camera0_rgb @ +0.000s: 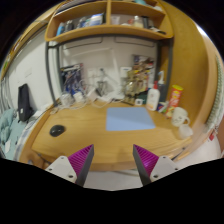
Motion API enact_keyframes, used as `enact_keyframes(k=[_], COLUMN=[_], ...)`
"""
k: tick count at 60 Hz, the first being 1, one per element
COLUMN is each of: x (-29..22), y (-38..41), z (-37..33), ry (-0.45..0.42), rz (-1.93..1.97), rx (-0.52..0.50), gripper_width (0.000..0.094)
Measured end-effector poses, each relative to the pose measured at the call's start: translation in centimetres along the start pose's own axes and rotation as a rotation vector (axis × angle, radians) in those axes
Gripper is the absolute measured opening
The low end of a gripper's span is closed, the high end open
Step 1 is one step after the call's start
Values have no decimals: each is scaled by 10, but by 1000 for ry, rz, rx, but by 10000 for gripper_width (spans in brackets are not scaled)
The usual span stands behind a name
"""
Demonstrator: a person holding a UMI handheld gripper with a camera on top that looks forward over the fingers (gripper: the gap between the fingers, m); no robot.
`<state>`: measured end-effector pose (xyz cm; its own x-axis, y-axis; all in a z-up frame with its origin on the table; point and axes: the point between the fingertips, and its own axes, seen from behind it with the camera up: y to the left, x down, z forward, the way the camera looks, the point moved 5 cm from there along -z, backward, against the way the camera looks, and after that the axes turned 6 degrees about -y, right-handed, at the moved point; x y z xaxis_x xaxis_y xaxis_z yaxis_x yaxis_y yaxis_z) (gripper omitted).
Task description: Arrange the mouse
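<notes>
We see a black chair (24,101) left of the wooden desk (95,135). The mouse (57,130) lies on the desk's left part, well ahead of the left finger and well apart from the blue mat (130,119) at mid-desk. Our gripper (114,163) hangs short of the desk's near edge, fingers spread, nothing between the pink pads (82,160). Behind the mat a white bottle (153,97) stands upright, an orange-capped one (174,98) just beside it. A white mug (180,117) sits to their right. Above, a shelf (105,30) carries clutter.
</notes>
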<state>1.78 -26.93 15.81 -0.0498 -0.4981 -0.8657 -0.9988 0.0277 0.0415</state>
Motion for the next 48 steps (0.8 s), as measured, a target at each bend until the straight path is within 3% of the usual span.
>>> enact_keyframes(k=[10, 18, 31, 48], x=[31, 39, 44, 40], y=[121, 207, 278, 309], z=[31, 58, 114, 175], ry=[73, 127, 203, 253], rz=[0, 14, 27, 41], rx=[-151, -215, -207, -168], gripper_width=[789, 789, 780, 781])
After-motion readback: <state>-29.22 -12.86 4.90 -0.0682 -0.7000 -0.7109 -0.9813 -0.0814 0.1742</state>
